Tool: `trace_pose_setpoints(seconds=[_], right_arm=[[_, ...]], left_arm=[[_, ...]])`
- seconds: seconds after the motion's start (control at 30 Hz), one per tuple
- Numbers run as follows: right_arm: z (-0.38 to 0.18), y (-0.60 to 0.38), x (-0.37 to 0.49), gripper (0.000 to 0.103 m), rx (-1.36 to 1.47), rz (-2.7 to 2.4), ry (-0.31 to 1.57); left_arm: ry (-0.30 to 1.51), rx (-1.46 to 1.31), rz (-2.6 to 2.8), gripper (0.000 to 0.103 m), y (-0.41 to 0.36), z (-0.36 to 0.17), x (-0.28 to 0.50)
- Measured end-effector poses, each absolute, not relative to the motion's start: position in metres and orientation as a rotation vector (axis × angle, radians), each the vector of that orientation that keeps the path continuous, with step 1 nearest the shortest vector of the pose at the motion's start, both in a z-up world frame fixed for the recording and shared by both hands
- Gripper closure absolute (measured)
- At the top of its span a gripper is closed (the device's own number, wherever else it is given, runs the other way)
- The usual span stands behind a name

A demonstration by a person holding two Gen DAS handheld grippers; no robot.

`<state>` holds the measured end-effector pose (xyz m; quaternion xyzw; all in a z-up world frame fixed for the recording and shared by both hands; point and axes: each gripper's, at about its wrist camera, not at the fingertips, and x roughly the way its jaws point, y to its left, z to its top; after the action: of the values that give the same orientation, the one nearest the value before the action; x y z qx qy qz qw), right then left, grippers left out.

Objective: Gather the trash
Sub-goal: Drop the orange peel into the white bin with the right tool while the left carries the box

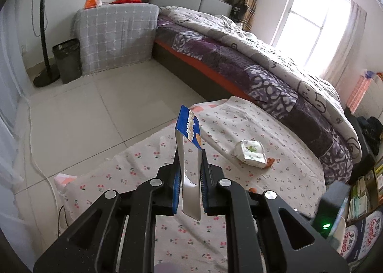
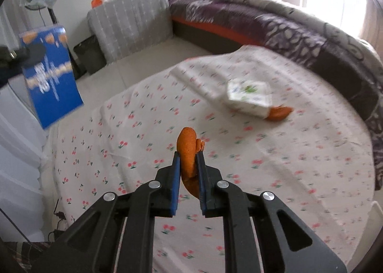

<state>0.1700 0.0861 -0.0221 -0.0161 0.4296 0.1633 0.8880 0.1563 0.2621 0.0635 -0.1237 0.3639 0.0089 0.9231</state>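
Note:
My left gripper (image 1: 190, 153) is shut on a flat blue snack box (image 1: 188, 127), held upright above the cherry-print cloth (image 1: 263, 191); the box also shows at the far left of the right wrist view (image 2: 51, 76). My right gripper (image 2: 189, 155) is shut on an orange peel (image 2: 188, 148), lifted above the cloth (image 2: 287, 177). A white tissue pack (image 1: 251, 150) lies on the cloth with another orange peel (image 1: 270, 162) touching its right side; both also show in the right wrist view, the pack (image 2: 249, 96) and the peel (image 2: 280, 112).
A dark trash bin (image 1: 67, 60) stands on the tiled floor by a cloth-covered cabinet (image 1: 117, 38) and a fan stand (image 1: 45, 33). The bed (image 1: 263, 57) runs along the right. Boxes and shelves (image 1: 359, 213) stand at the right edge.

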Motion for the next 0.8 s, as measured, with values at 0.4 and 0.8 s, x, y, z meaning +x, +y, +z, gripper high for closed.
trace_pose_setpoints(seconds=[0.4,0.8], right_arm=[[0.006,-0.018,0.148,0.090,0.016,0.176,0.846],[0.022,-0.138,0.118,0.090,0.094,-0.021,0.813]], left_arm=[[0.745,-0.179,-0.092,0.089,0.172,0.059,0.154],[0.760,-0.102,-0.226,0.089,0.091,0.051,0.151]])
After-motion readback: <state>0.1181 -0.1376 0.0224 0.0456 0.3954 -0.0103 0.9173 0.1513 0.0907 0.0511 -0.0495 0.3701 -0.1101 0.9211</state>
